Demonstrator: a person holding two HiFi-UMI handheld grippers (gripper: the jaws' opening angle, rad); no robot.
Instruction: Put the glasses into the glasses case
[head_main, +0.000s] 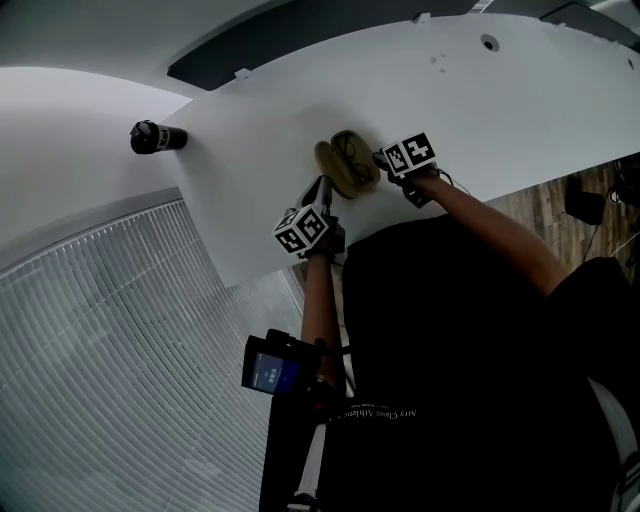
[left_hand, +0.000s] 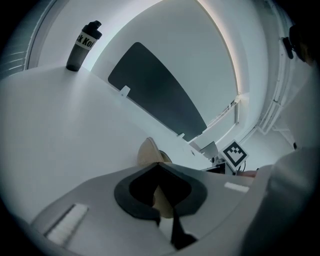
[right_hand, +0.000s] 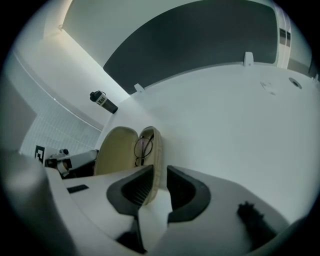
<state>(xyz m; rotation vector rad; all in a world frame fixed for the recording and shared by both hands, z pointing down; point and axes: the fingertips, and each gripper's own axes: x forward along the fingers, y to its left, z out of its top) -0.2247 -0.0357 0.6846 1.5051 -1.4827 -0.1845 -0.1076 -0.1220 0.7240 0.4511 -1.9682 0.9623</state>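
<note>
A tan glasses case (head_main: 340, 172) lies open on the white table (head_main: 480, 100), and thin dark-rimmed glasses (right_hand: 142, 147) rest in its right half beside the raised lid (right_hand: 116, 150). My right gripper (right_hand: 160, 169) straddles the near rim of that half. A sliver of table shows between the rim and the right jaw, so the gripper is open. My left gripper (left_hand: 157, 165) has its jaw tips meeting, shut, right at the case's near end (left_hand: 149, 152). Tan shows through the hole behind the tips. In the head view both grippers flank the case, left (head_main: 325, 190) and right (head_main: 380, 158).
A dark bottle (head_main: 157, 137) stands at the table's far left corner. A dark panel (head_main: 300, 40) runs along the table's far edge. The table's near edge passes just under my hands, with ribbed flooring beyond it. A small screen device (head_main: 272, 368) hangs at the person's waist.
</note>
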